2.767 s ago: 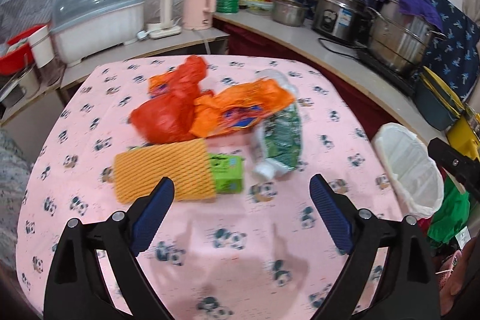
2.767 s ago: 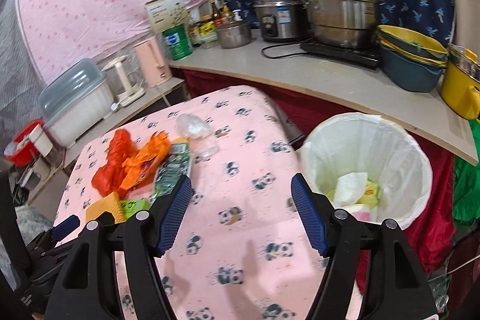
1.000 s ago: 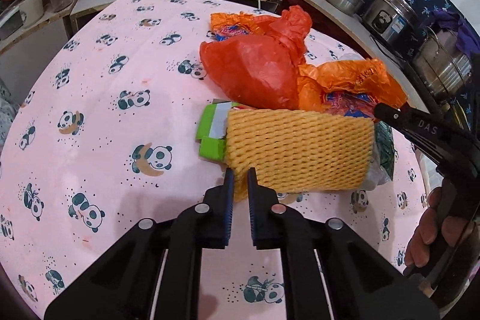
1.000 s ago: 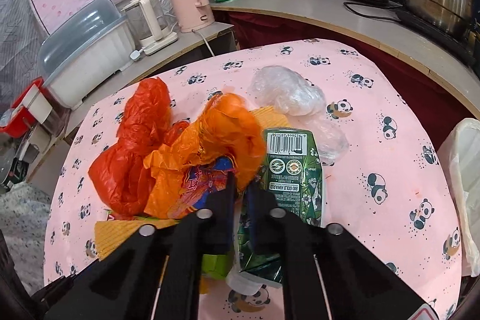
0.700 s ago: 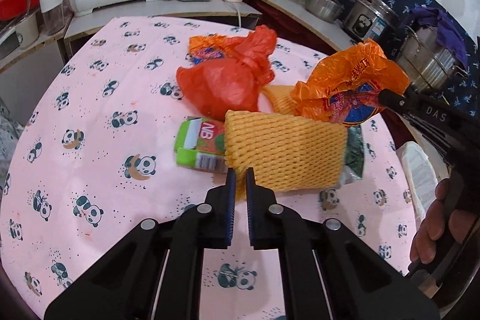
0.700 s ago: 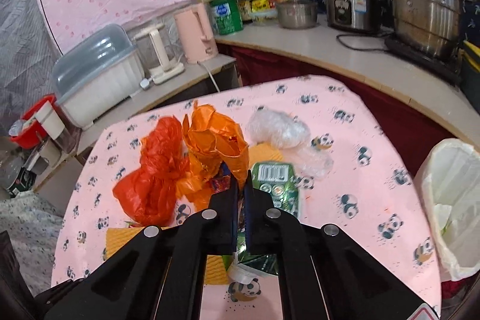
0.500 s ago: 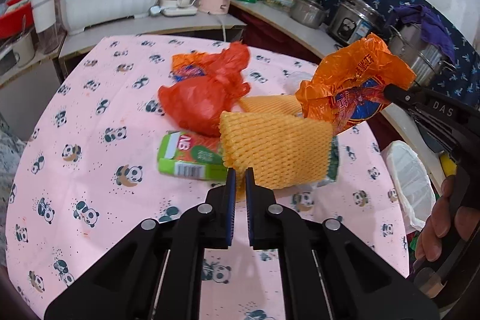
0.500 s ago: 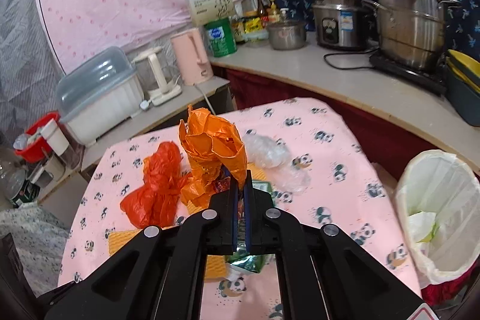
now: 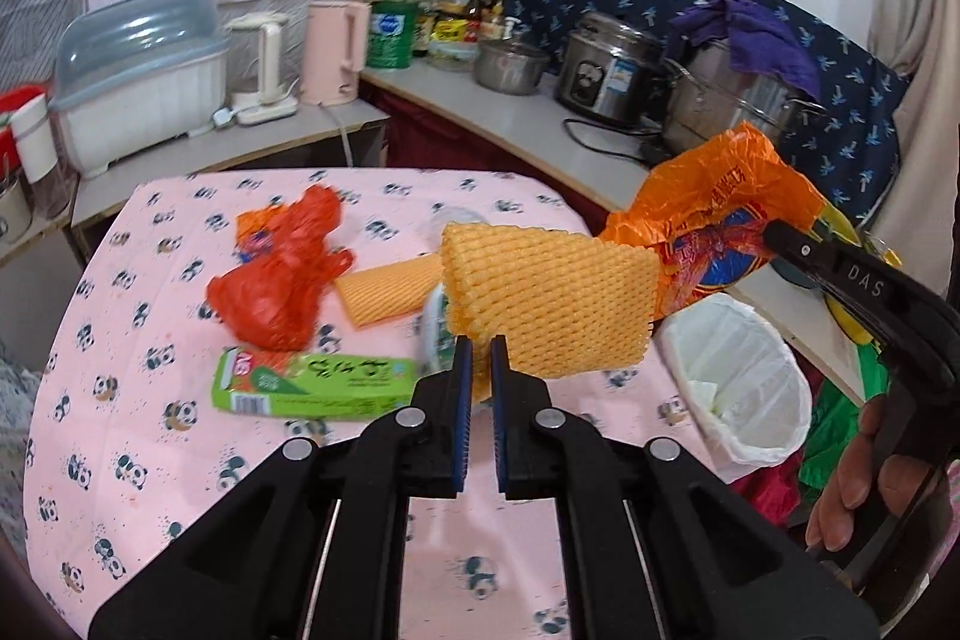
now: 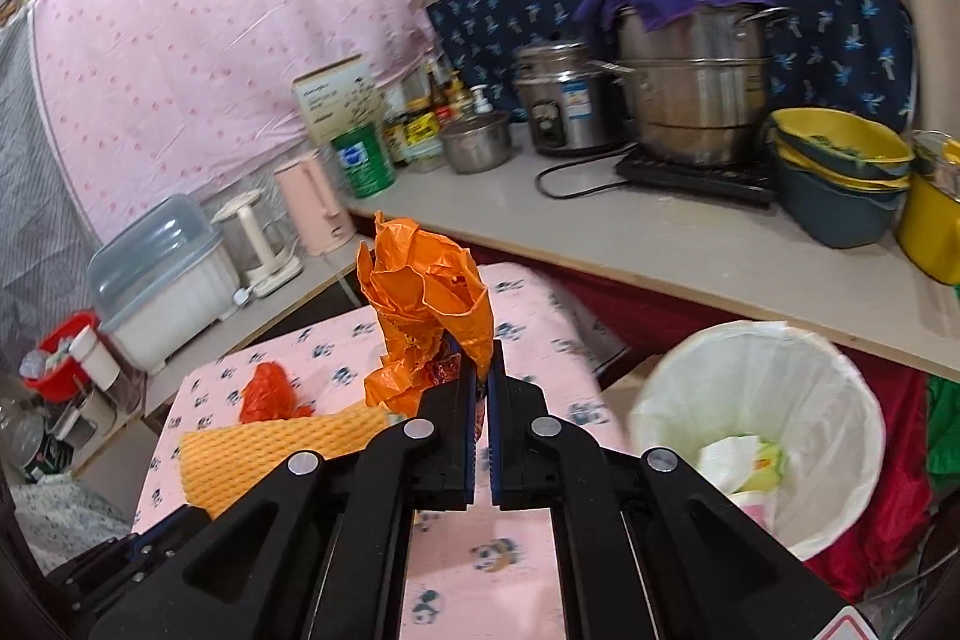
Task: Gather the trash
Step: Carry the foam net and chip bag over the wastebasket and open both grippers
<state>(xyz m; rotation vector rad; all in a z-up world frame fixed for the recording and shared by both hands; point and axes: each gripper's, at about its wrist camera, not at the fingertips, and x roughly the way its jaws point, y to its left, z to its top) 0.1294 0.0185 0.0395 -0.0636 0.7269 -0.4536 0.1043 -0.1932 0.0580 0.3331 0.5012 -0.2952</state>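
My left gripper point(image 9: 478, 358) is shut on a yellow foam fruit net point(image 9: 549, 301) and holds it above the pink panda tablecloth point(image 9: 150, 340). My right gripper point(image 10: 478, 382) is shut on an orange plastic wrapper point(image 10: 426, 292), lifted above the table; the wrapper also shows in the left wrist view point(image 9: 714, 226). The white-lined trash bin point(image 10: 762, 436) stands right of the table, with paper inside; it shows in the left wrist view point(image 9: 738, 382) too. A red plastic bag point(image 9: 276, 280), a green carton point(image 9: 312, 385) and a second yellow net point(image 9: 384, 295) lie on the table.
A counter point(image 10: 690, 250) behind the bin holds steel pots, a rice cooker point(image 9: 606, 70) and stacked yellow and grey basins point(image 10: 840, 172). A side shelf carries a pink kettle point(image 9: 333, 52) and a lidded white box point(image 9: 138, 76).
Both grippers have risen and swung right toward the bin, carrying the foam net and the orange wrapper higher above the table. The green carton stays on the cloth.
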